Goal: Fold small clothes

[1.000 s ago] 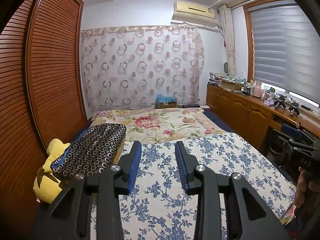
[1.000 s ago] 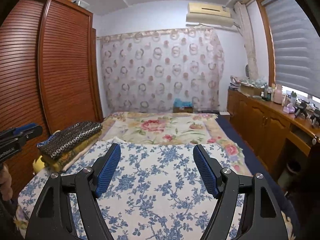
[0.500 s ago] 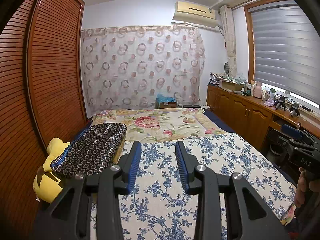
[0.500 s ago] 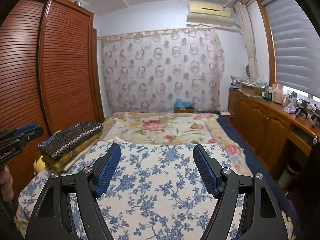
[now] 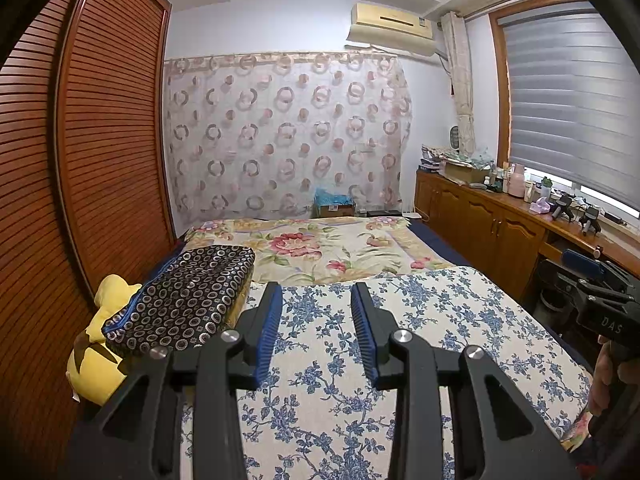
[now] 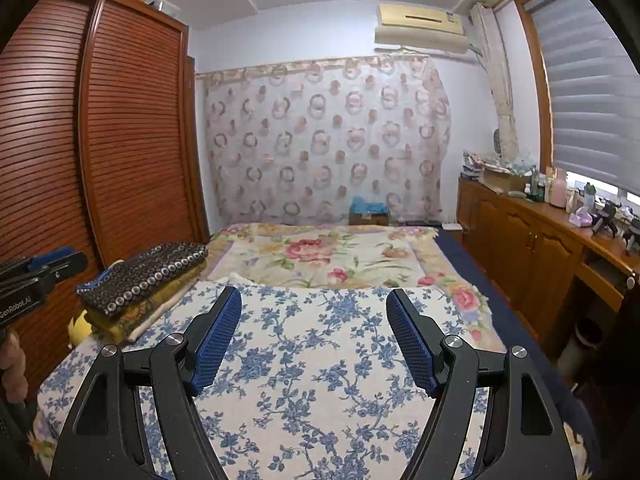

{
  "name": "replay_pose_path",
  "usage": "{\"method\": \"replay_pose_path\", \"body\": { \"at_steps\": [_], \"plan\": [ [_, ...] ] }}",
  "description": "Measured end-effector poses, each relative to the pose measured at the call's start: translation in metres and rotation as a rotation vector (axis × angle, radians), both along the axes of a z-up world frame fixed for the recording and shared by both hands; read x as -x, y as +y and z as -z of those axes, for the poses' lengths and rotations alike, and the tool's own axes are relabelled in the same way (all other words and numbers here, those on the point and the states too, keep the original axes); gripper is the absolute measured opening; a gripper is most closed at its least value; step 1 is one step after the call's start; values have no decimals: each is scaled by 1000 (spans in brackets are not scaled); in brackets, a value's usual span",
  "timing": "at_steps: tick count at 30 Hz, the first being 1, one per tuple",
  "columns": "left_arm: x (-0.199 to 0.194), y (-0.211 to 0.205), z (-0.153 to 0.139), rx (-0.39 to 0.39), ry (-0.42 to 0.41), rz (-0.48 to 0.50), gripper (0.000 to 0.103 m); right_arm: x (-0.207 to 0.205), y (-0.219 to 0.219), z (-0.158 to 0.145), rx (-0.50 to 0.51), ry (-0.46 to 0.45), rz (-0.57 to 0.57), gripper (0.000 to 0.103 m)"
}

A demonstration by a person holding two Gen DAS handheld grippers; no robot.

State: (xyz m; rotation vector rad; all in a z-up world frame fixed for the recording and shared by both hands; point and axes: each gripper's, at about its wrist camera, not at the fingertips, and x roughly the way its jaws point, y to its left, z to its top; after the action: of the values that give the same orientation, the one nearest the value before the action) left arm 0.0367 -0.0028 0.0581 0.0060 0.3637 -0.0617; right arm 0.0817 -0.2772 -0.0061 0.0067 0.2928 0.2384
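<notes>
Blue-flowered bedspread (image 5: 320,380) lies bare ahead of both jaws; left gripper (image 5: 316,332) narrowly parted, right gripper (image 6: 314,340) spread wide, both empty. Risk: pinching bedspread instead of clothing.

1. The dark folded garment with a pattern of small pale rings (image 5: 188,300) lies flat at the left edge of the bed, against the louvred wooden wardrobe.
2. A blue trim shows along its near left edge.
3. In the right wrist view the garment (image 6: 148,272) is the top layer of a short stack, resting on folded yellow-patterned cloth (image 6: 160,300).
4. No gripper touches it.
</notes>
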Motion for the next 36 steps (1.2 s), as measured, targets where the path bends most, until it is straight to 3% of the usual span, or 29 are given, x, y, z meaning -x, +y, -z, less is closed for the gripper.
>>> {"method": "replay_pose_path", "body": {
  "at_steps": [36],
  "plan": [
    [1, 2, 2, 3, 0, 0, 35, 0, 3, -1, 0, 3, 0, 77]
  ]
}}
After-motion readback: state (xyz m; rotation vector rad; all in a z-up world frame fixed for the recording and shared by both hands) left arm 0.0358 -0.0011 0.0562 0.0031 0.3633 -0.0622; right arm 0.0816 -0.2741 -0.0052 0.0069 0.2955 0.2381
